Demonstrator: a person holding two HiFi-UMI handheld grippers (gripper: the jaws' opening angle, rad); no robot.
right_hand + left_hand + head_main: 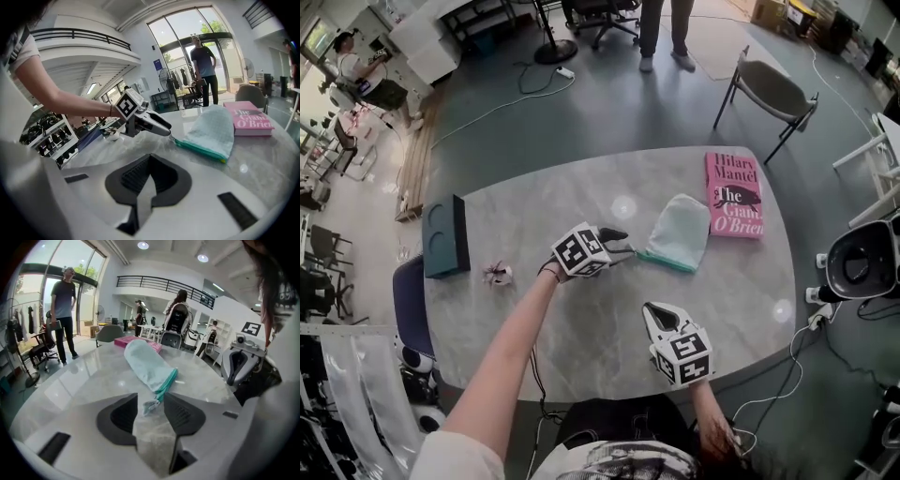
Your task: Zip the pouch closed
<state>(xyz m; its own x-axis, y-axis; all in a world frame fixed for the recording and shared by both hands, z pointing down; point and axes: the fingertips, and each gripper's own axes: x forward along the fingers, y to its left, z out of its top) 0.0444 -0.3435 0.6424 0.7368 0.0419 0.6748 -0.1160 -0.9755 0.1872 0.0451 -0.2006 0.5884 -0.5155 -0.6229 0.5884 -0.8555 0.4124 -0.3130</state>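
Pale mint pouch (678, 232) is lying flat on the grey marbled table (581, 319), just beside a pink book (733, 195) and possibly touching its near edge. The contact is not being resolved in any view. The pouch's teal zipper band (666, 262) is being presented toward the person.

Left gripper (626, 243) is being held low at the pouch's left corner with its jaws standing apart. In the left gripper view the small zipper pull (151, 405) is being seen between the two pads. A gap is showing on both sides, so nothing is being pinched. The pull is too small for its shape to be made out.

Right gripper (149, 164) is being held closer to the person, well apart from the pouch. Its jaws are closed together with nothing between them.

Whether the zipper is run open or shut cannot be told, as the band is being viewed edge-on. The book is being cut off at the frame edge in the right gripper view.

A dark box (445, 234) is standing at the table's left end. A small object (498, 273) beside it is too blurred to identify. Beyond the table a standing person (664, 33) is being cropped above the legs in the head view.
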